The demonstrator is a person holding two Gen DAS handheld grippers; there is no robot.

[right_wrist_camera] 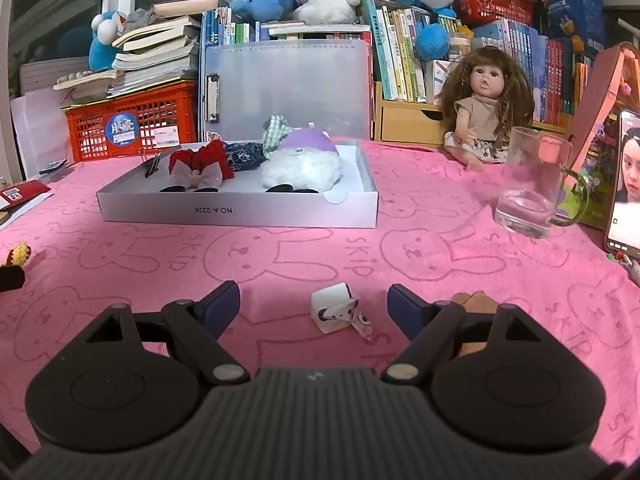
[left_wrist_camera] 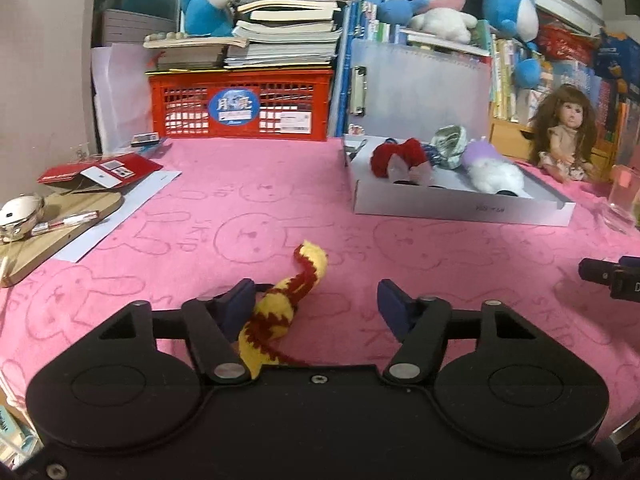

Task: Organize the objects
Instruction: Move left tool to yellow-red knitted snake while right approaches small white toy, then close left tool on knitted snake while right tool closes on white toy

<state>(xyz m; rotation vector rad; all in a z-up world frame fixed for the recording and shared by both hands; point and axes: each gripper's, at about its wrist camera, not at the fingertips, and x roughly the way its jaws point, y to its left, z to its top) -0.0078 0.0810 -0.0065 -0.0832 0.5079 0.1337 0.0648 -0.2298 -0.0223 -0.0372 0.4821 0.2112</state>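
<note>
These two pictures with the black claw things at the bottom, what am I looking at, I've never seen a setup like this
Each picture comes from a camera mounted on a hand-held claw; a person carries one in each hand, so there is no robot arm. One view looks along the left claw, the other along the right claw.

Both look across a pink bunny-print cloth. On it sits a shallow white box already holding soft toys, with a doll and a glass mug nearby.

A yellow and red knitted toy lies between the left claw's fingers, against one finger only, so it is not gripped. A small white toy lies between the right claw's open fingers, untouched.
</note>
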